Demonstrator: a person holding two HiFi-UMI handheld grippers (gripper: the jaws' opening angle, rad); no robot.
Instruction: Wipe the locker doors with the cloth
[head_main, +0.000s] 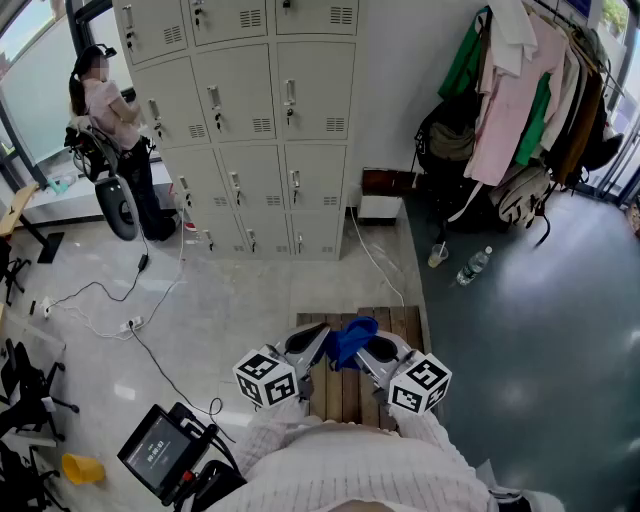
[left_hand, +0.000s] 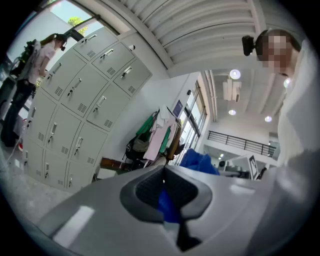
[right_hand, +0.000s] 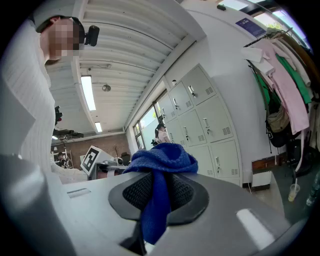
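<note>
The left tool (head_main: 322, 338) and right tool (head_main: 372, 349) each pinch the blue cloth (head_main: 351, 337).

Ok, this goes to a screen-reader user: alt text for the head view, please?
The left tongs and right tongs both grip one blue cloth above a slatted wooden platform, across the floor from grey lockers. A person stands at the lockers' left; clothes hang at right.
</note>
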